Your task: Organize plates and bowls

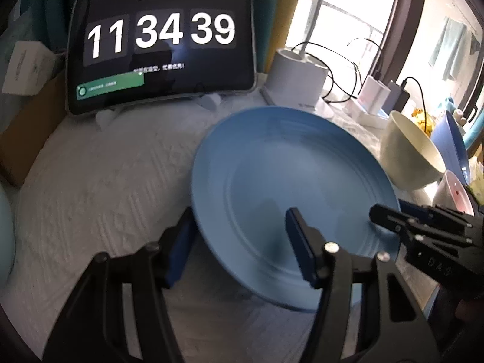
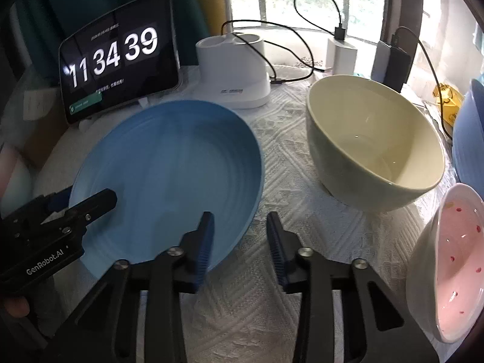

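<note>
A blue plate [image 1: 290, 181] lies on the white cloth and also shows in the right wrist view [image 2: 169, 175]. My left gripper [image 1: 239, 245] is open, its jaws astride the plate's near-left rim, one finger over the plate, one outside. My right gripper [image 2: 240, 242] is open at the plate's right rim, one finger over the plate; it shows in the left wrist view [image 1: 390, 214] too. A cream bowl [image 2: 375, 142] stands to the right. A pink-dotted white bowl [image 2: 450, 260] and a blue bowl [image 2: 469, 133] sit at the far right.
A tablet clock [image 1: 160, 45] leans at the back. A white charger dock [image 2: 233, 69], adapters and black cables [image 2: 302, 24] lie along the window side. A cardboard box [image 1: 27, 127] is at the left edge.
</note>
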Available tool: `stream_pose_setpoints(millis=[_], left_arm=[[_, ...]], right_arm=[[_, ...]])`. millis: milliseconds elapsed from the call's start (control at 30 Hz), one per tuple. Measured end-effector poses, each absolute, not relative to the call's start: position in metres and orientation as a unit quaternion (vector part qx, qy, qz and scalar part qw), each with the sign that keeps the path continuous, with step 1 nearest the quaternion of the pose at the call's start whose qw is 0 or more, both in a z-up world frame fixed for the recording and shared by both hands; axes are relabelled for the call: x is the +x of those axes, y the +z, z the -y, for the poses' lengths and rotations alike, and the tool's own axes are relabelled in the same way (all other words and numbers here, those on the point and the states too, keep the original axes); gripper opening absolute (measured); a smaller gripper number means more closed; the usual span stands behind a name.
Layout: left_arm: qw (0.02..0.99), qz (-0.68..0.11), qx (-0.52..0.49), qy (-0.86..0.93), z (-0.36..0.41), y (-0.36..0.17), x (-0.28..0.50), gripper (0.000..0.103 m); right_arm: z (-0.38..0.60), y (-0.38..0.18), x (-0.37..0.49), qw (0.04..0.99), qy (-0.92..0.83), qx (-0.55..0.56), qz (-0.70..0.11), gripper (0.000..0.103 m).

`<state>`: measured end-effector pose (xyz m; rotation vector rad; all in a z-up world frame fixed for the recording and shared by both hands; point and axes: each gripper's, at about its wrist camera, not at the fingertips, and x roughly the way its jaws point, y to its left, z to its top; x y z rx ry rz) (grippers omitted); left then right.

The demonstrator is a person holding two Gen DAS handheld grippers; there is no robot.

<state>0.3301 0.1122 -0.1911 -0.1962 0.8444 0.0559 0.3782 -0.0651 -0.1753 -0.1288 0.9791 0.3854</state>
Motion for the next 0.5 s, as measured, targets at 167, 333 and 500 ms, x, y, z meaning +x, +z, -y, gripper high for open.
stream_pose_setpoints(millis=[167, 333, 500], left_arm=[[0.907, -0.408, -0.093, 0.038, -0.1139, -0.1908, 0.3290, 0.046], [0.910, -0.403, -0.086, 0.040, -0.1142, -0.1890, 0.3249, 0.041], [0.913, -0.398, -0.085, 0.038, -0.1139, -0.1858, 0.3216, 0.040]], right_arm=[[0.0630, -0.1759, 0.3774, 0.861, 0.192, -0.065, -0.467, 0.028], [0.0644, -0.1744, 0.3770, 0.863, 0.190, -0.061, -0.465, 0.027], [0.0673, -0.1733, 0.3754, 0.864, 0.187, -0.058, -0.463, 0.027]])
